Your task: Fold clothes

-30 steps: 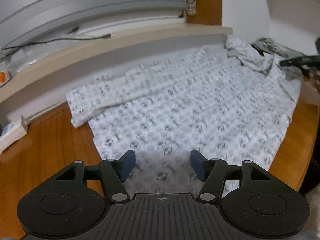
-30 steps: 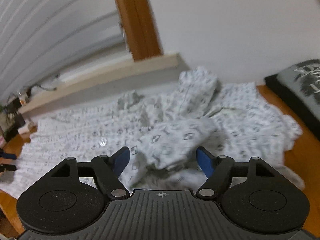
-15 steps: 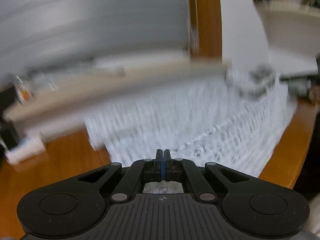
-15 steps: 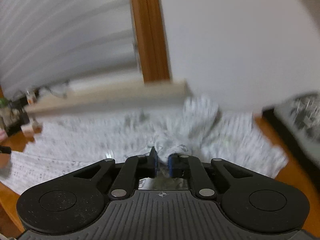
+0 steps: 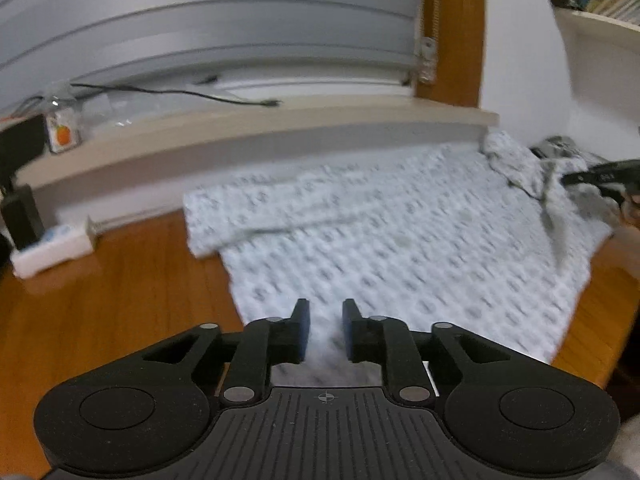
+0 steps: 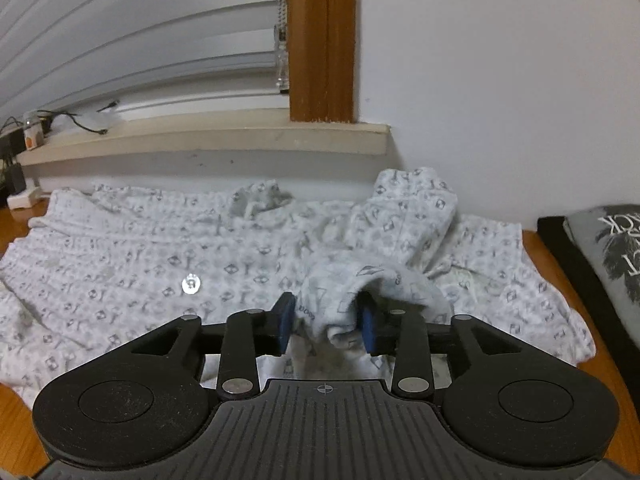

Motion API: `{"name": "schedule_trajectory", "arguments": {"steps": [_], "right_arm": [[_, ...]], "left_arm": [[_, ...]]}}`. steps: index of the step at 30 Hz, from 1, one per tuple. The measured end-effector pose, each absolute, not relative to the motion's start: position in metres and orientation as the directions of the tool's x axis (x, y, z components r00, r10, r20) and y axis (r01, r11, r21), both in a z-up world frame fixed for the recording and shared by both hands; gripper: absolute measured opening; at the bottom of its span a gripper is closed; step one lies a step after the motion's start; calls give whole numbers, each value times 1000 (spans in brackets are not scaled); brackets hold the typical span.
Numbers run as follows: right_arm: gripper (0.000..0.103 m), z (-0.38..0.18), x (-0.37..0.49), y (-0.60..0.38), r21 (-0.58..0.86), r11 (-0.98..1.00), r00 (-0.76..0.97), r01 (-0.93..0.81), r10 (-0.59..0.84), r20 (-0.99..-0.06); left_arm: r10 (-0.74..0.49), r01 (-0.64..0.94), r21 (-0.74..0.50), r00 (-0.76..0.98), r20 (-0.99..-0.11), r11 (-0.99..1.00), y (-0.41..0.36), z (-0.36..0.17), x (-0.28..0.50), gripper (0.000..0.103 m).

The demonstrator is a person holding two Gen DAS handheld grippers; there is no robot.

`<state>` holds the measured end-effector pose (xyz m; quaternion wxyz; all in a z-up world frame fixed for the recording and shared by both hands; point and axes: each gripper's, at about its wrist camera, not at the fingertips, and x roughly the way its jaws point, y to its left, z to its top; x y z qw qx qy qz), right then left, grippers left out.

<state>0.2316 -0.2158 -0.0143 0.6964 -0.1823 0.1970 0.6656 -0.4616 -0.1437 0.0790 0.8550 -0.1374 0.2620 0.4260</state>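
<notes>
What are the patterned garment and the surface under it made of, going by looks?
Patterned garment: soft cloth, probably woven or flannel-like, matte; it crumples and drapes in limp folds. Surface: wood or wood-look laminate, orange-brown with a slight sheen; grain is too blurred to tell which.

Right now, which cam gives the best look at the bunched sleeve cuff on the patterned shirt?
Right wrist. The bunched sleeve cuff sits sharp and close, between the right gripper pads, whose jaws have just been opening. The left wrist view is blurred and shows that end of the patterned shirt only as a small crumple at the far right edge.
</notes>
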Motion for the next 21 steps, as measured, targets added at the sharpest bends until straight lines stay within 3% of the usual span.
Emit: {"name": "schedule_trajectory", "arguments": {"steps": [2,5,9,10,12,14,16,17,18,21], "right_arm": [[52,-17,237,-219,15,61,45,-998,856,-516],[53,-22,243,-222,34,81,52,-996,850,-524],[55,-31,253,-222,100,92,27,-991,855,-518],[55,-32,255,-222,117,91,18,-989,859,-512],[55,-34,257,-222,142,87,3,-986,864,-503],[55,-35,257,-221,149,77,-8,-986,865,-501],[54,-36,257,-220,153,67,-19,-986,865,-502],[45,-37,257,-220,156,58,-29,-986,864,-503],[27,-38,257,-220,161,46,-42,-986,862,-506],[14,-37,256,-223,165,22,-66,-986,859,-508]], "left_arm": [[637,-786,-30,522,-567,618,-148,76,-459,46],[607,-766,-45,543,-580,642,-150,73,-451,58],[588,-765,-41,526,-614,642,-142,63,-441,58],[581,-764,-46,527,-620,644,-140,60,-440,55],[577,-766,-66,535,-617,640,-139,57,-442,38],[579,-766,-71,540,-611,639,-139,58,-443,14],[580,-757,-59,545,-605,651,-143,60,-442,5],[579,-752,-56,550,-602,656,-145,61,-442,4],[585,-750,-50,553,-593,659,-149,65,-443,4],[615,-754,-69,582,-532,654,-165,86,-458,3]]}}
